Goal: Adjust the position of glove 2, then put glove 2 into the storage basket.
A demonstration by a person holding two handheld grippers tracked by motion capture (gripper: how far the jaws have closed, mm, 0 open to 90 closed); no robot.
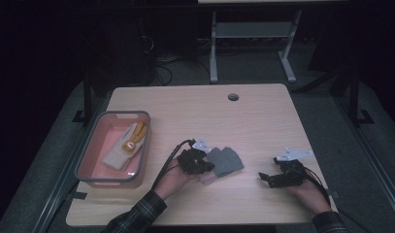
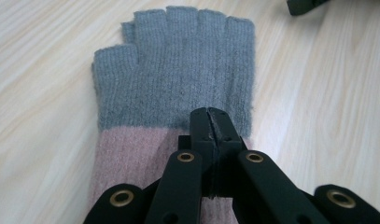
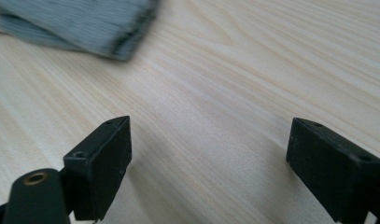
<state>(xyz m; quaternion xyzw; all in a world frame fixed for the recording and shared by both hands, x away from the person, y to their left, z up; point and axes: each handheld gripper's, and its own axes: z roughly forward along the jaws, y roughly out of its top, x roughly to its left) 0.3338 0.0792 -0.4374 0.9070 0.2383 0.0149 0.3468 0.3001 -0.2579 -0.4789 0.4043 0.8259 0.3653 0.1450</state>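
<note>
A fingerless knit glove, grey with a pink cuff, lies flat on the wooden table. My left gripper is shut, its tips pinched together on the glove where grey meets pink. In the high view the left gripper sits at the cuff end of the glove. My right gripper stands wide open over bare wood with nothing between its jaws. The glove's grey edge lies beyond it, blurred. From above, the right gripper is to the right of the glove, apart from it.
A pink bin with a grey rim stands at the table's left and holds a white and yellow glove. A cable hole is near the far edge. A tip of the other gripper shows past the glove.
</note>
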